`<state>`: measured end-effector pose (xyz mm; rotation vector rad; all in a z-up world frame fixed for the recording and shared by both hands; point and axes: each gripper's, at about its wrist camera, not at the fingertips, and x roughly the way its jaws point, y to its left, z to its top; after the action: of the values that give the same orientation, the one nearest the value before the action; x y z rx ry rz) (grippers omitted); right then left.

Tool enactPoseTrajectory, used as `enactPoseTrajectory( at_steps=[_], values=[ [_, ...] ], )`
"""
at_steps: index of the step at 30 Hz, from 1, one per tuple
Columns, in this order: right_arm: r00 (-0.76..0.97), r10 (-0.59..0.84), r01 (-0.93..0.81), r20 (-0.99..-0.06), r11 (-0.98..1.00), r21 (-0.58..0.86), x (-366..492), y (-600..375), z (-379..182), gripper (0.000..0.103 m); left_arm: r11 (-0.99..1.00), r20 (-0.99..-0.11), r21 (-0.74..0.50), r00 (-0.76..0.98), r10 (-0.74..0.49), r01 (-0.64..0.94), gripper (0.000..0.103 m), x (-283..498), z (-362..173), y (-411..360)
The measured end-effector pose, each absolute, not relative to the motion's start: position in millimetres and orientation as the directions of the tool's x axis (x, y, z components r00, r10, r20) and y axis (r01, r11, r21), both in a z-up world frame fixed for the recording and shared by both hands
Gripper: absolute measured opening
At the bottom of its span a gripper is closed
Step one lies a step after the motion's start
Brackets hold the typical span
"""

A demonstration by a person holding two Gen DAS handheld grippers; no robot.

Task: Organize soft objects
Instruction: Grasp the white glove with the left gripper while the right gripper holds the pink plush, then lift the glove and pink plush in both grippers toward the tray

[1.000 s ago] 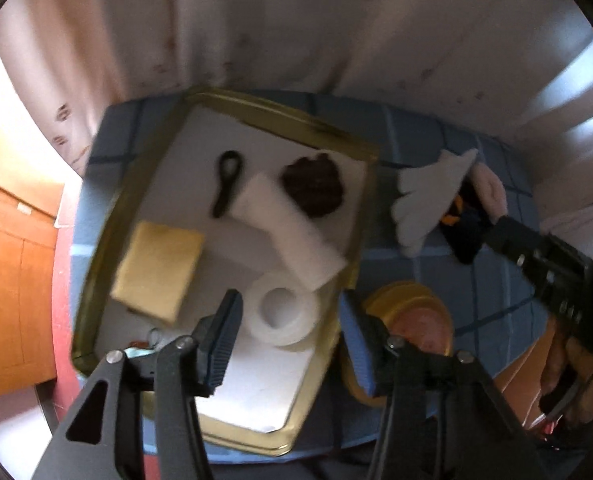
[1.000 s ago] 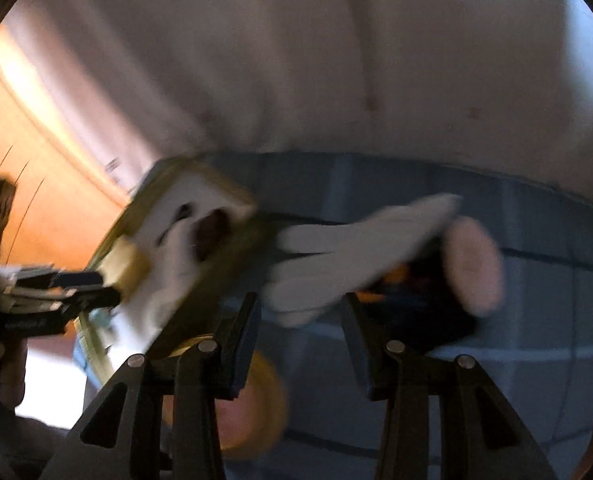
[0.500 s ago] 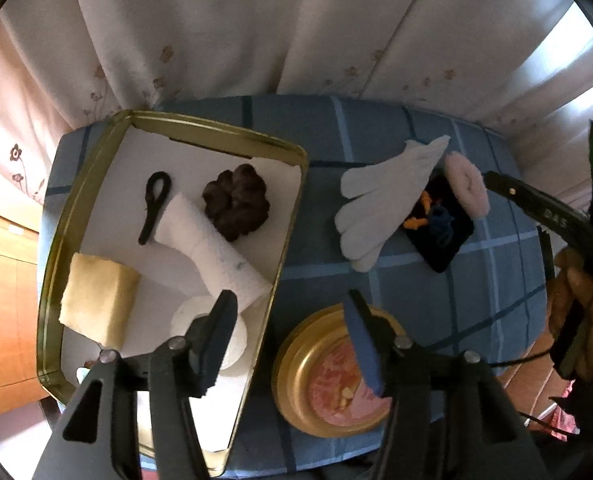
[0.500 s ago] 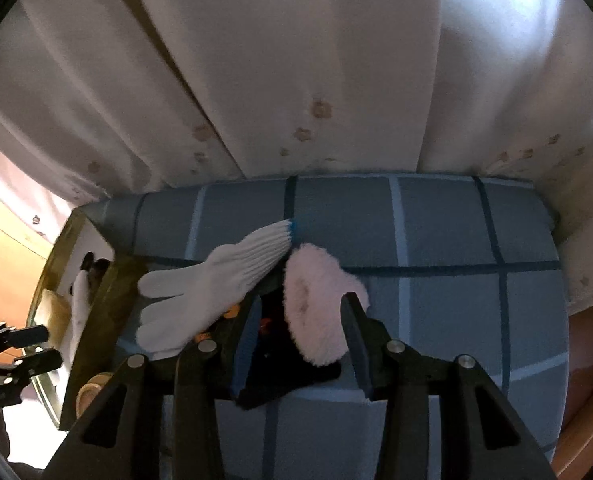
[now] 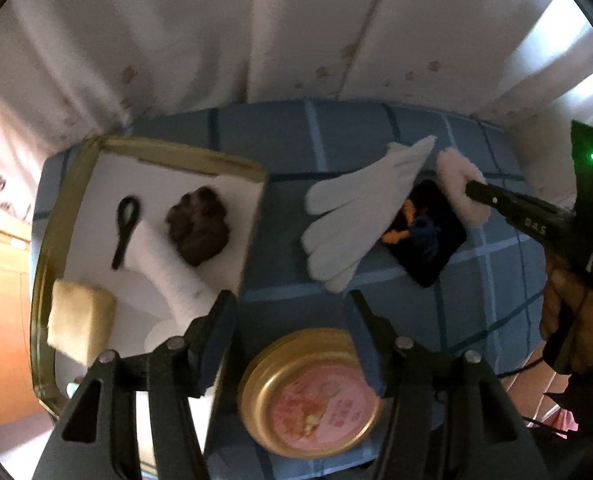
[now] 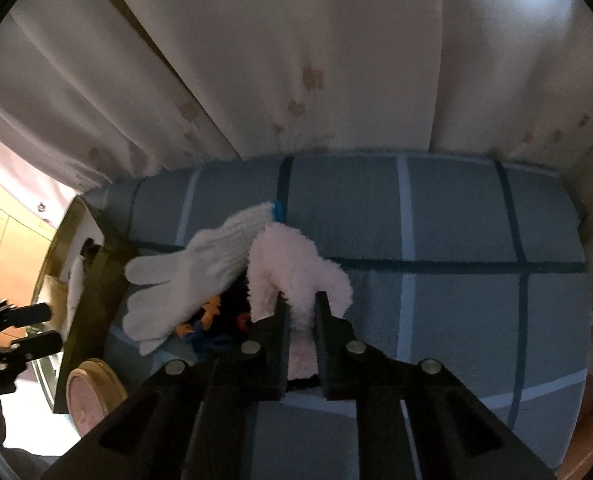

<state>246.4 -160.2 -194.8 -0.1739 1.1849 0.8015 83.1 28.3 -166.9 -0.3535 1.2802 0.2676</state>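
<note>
- Right gripper (image 6: 299,312): jaws have just closed, pinching the fluffy pink sock (image 6: 296,268) on the blue-checked worktop (image 6: 456,240).
- Left gripper (image 5: 290,320): half-open, empty, hovering.
- Gold rectangular tray (image 5: 72,184): holds brown scrunchie (image 5: 198,230), yellow sponge (image 5: 80,320).

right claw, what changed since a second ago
The right claw swung from over the white glove to the pink fluffy piece and has just closed, pinching it. The left claw, open and empty, drifted from the tray towards the gold tin. Glove, tray contents and tin stayed put.
</note>
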Motion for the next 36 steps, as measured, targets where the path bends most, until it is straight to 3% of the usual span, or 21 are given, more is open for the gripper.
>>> enactPoseTrajectory(
  at_steps=[10, 29, 32, 34, 36],
  values=[
    [0.200, 0.529, -0.638, -0.825, 0.709, 0.300, 240, -187, -151, 0.012, 0.959, -0.954, -0.110, 0.300, -0.028, -0.260, 0.057, 146, -178, -6],
    [0.214, 0.508, -0.607, -0.834, 0.738, 0.294, 212, -223, -150, 0.012, 0.979, -0.962, -0.077, 0.271, -0.024, -0.186, 0.057, 211, -228, -26],
    [0.219, 0.503, -0.598, -0.836, 0.746, 0.292, 212, -226, -151, 0.012, 0.979, -0.963, -0.089, 0.266, -0.038, -0.182, 0.041, 214, -231, -27],
    [0.224, 0.504, -0.595, -0.834, 0.749, 0.293, 213, -226, -150, 0.012, 0.978, -0.964, -0.103, 0.259, -0.055, -0.178, 0.020, 213, -231, -27],
    [0.227, 0.507, -0.594, -0.831, 0.749, 0.294, 213, -225, -149, 0.012, 0.981, -0.963, -0.098, 0.263, -0.051, -0.168, 0.014, 213, -230, -27]
  ],
)
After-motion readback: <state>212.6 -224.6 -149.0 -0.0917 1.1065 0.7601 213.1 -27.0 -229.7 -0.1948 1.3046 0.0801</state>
